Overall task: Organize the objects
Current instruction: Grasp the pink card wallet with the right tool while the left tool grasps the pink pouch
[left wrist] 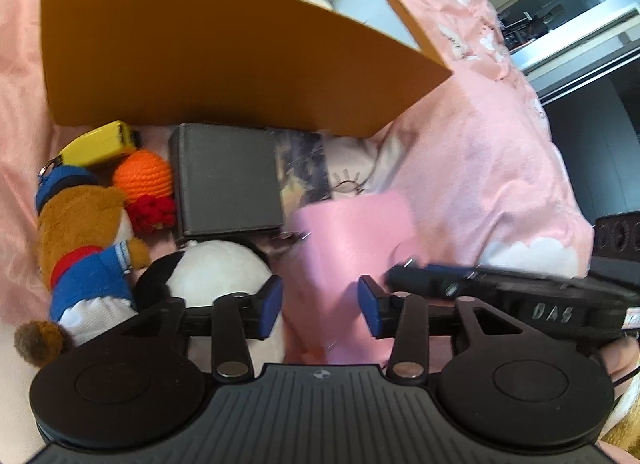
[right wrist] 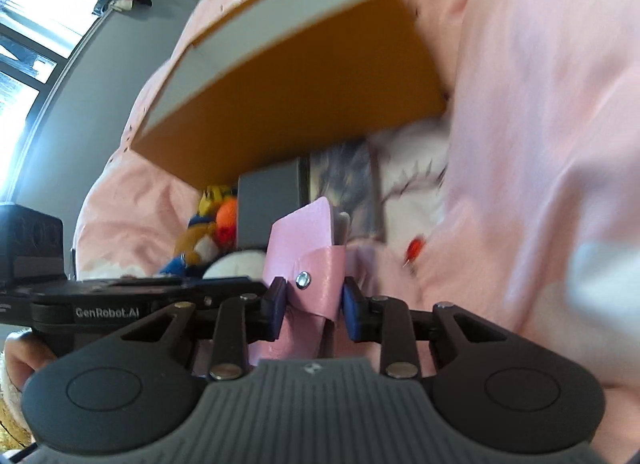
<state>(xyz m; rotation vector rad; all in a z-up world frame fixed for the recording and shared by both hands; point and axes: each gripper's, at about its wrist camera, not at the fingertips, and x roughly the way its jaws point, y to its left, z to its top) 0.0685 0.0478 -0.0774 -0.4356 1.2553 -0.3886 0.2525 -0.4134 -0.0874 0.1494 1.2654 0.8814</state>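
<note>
We see an orange box (left wrist: 224, 60) standing open on the pink bedding (left wrist: 480, 152), with a grey case (left wrist: 228, 180), an orange crochet ball (left wrist: 144, 176), a yellow toy (left wrist: 100, 142), a plush bear (left wrist: 80, 232) and a white plush ball (left wrist: 216, 276) crowded before it. Our right tongs (right wrist: 314, 308) pinch the pink wallet (right wrist: 308, 240) across its snap strap, long axis pointing away toward the box. Our left tongs (left wrist: 320, 306) stand half open around the wallet's near edge, pads not pressing it.
</note>
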